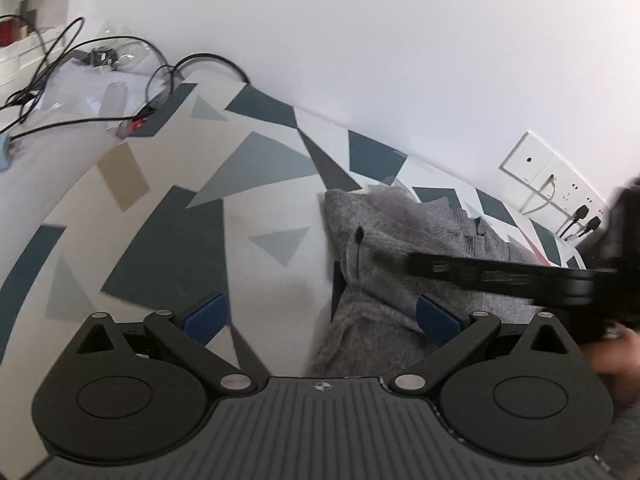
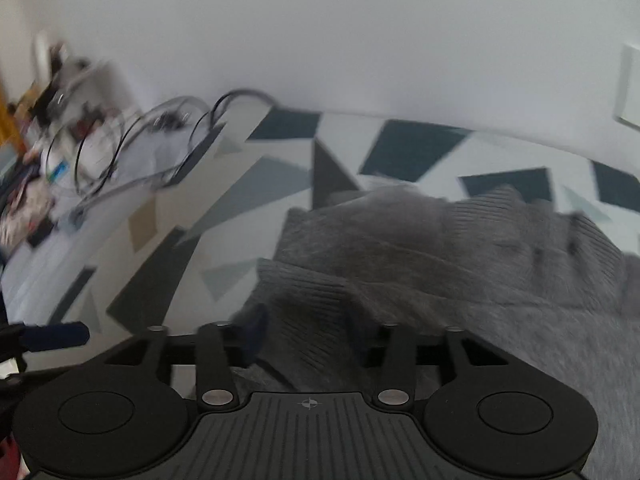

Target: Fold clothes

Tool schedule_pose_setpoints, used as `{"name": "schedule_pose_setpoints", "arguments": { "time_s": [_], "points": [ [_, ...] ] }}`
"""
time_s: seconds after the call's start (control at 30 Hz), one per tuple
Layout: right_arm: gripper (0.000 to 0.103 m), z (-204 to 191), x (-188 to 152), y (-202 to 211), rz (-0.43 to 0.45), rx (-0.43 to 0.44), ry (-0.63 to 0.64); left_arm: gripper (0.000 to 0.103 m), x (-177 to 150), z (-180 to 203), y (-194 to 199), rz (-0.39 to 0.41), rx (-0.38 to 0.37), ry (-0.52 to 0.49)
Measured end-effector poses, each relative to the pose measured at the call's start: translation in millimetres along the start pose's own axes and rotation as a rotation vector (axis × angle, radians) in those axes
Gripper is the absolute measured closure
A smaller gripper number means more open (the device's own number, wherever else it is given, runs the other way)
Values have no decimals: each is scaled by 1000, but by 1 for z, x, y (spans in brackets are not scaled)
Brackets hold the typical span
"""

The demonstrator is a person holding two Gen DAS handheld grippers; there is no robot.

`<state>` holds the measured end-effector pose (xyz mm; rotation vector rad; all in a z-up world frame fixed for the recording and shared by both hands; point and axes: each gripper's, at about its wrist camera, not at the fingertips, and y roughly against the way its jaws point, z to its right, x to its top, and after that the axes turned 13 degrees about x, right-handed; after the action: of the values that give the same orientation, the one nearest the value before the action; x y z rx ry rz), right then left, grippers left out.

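Observation:
A grey knit sweater [image 1: 384,248] lies crumpled on a tablecloth with grey and blue triangles [image 1: 168,248]. My left gripper [image 1: 322,316] is open at the sweater's left edge. Its right blue pad [image 1: 438,318] rests over the knit and its left pad [image 1: 206,316] over bare cloth. The right gripper [image 1: 500,276] reaches in from the right, held by a hand [image 1: 616,352]. In the blurred right wrist view, the right gripper [image 2: 308,328] has a bunched ribbed part of the sweater [image 2: 420,256] pinched between its half-closed fingers. The left gripper's blue pad [image 2: 56,336] shows at the lower left.
Black cables [image 1: 60,64] and small clutter lie on the white surface at the far left, beyond the tablecloth. A white wall runs behind the table, with a socket plate [image 1: 548,180] and plugged leads at the right. Bare cloth spreads left of the sweater.

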<state>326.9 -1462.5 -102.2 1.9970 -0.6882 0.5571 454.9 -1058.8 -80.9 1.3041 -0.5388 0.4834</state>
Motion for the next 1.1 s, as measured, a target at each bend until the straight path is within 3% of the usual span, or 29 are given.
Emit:
{"name": "schedule_pose_setpoints", "arguments": {
  "time_s": [0.07, 0.2, 0.4, 0.43, 0.47, 0.5, 0.53, 0.57, 0.6, 0.7, 0.73, 0.77, 0.8, 1.0, 1.1],
  "points": [
    [48, 13, -2, 32, 75, -7, -57, 1, 6, 6, -9, -6, -12, -27],
    [47, 65, -22, 106, 215, -133, -206, 1, 19, 25, -36, -19, -20, -106],
    [51, 119, -30, 116, 245, -248, -283, 2, 52, 56, -82, -35, -17, -152],
    [51, 127, -31, 118, 249, -267, -295, 5, 56, 61, -86, -29, -17, -156],
    [51, 136, -32, 119, 253, -285, -307, 12, 59, 66, -91, -26, -17, -163],
    [51, 145, -33, 120, 257, -304, -319, 42, 58, 72, -95, -41, -6, -191],
    [51, 154, -35, 121, 261, -323, -331, 80, 58, 78, -99, -56, 5, -218],
    [51, 162, -36, 122, 264, -342, -343, 91, 58, 84, -103, -71, 18, -244],
    [51, 171, -37, 124, 268, -361, -355, 94, 56, 88, -106, -85, 43, -260],
    [51, 197, -40, 127, 280, -417, -391, 99, 49, 91, -104, -64, 64, -271],
    [60, 206, -41, 128, 284, -436, -403, 100, 49, 91, -103, -55, 72, -272],
    [80, 215, -43, 130, 287, -455, -415, 101, 49, 90, -101, -43, 76, -268],
    [92, 217, -43, 131, 296, -459, -418, 102, 50, 89, -99, -29, 79, -264],
    [96, 221, -46, 138, 357, -459, -430, 103, 75, 93, -91, 54, 70, -250],
    [96, 224, -47, 142, 387, -459, -436, 97, 84, 99, -101, -20, 20, -273]
  ]
}}
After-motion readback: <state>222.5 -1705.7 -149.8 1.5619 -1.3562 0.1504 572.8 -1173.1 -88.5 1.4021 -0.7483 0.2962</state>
